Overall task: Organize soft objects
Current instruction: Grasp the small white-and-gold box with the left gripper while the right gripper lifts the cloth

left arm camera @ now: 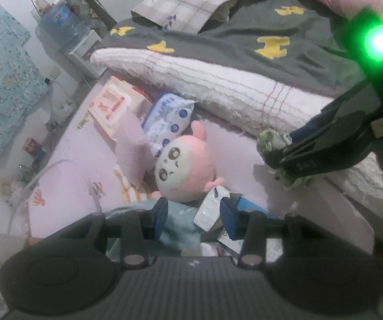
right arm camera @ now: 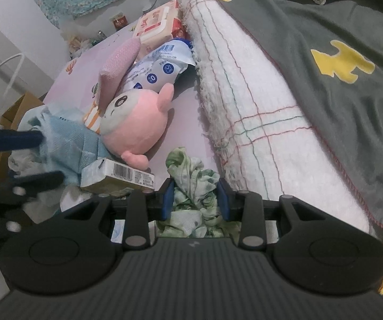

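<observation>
A grey quilt printed with flat yellow shapes covers most of the bed, its nubbly white underside crossed by thin red and green stitched lines and frayed along the edge. Beside it lies the smooth pale pink sheet. On the sheet rests a round, fuzzy pink plush toy with a white face, near a glossy blue-and-white wipes pack and a soft pink pouch. A thin, wrinkled light blue cloth sits bunched against the toy, touching a small rectangular tissue pack with a barcode. The right tongs are clamped on a crumpled green-patterned white cloth at the quilt's frayed edge. The left tongs stand apart above the blue cloth and the tissue pack, their pads pressing nothing.
</observation>
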`<state>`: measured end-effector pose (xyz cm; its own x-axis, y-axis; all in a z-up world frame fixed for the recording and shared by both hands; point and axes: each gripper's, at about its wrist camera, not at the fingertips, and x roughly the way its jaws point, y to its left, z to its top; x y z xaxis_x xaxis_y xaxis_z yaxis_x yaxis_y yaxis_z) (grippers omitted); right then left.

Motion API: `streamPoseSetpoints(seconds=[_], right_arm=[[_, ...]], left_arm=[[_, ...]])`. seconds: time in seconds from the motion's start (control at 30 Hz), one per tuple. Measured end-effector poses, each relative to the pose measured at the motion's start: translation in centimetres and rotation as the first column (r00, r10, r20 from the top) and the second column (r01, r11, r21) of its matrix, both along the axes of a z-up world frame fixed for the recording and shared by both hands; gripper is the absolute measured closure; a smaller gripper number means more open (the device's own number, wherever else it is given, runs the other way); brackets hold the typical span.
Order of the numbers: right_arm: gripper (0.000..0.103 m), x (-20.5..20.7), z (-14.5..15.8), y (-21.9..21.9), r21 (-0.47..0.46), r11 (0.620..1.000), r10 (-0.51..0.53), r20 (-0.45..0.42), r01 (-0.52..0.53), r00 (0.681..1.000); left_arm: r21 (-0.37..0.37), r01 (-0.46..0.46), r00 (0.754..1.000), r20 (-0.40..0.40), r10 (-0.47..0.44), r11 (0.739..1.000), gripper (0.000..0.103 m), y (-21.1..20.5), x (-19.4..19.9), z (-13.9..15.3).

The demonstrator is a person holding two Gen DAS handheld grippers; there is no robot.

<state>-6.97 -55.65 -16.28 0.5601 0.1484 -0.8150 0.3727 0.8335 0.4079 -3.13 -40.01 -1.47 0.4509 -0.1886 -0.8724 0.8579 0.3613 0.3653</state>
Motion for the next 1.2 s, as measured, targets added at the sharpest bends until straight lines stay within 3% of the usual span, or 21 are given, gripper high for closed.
streamPoseSetpoints(seconds=[0.2, 0.57, 0.7, 0.97, 1.2], right_arm=[[0.070, -0.1, -0.2, 0.1, 0.024, 1.000, -0.001, 0.014, 0.000, 1.000], [0.070, -0.1, -0.4, -0.4, 0.038, 0.999, -0.005, 0.031, 0.004, 1.000], [0.070, -0.2, -0.7, -0.4, 0.043, 0.999, -0.014, 0.031, 0.013, 0.999], [0.071, -0.9, 0.0, 0.0, 0.042, 0.998, -0.048, 0.048, 0.046, 0.998], [0.071, -2.5, 2.3, 1.7, -0.002, 0.994, -0.105, 0.082, 0.106, 0.991]], left_arm=[[0.006, 0.049, 0.999, -0.015, -0.049, 0.999, 0.057, -1.2, -0.5, -0.4], [0.194, 0.146, 0.989, -0.041, -0.141, 0.970, 0.059, -3.3, 0.8, -7.3], [0.171, 0.120, 0.992, -0.057, -0.111, 0.978, 0.075, -3.3, 1.2, -7.2], [0.111, 0.114, 0.993, -0.043, -0.110, 0.987, 0.079, -2.8, 0.4, -5.7], [0.005, 0.067, 0.998, -0.008, -0.067, 0.998, 0.079, -0.1, -0.3, -1.5]])
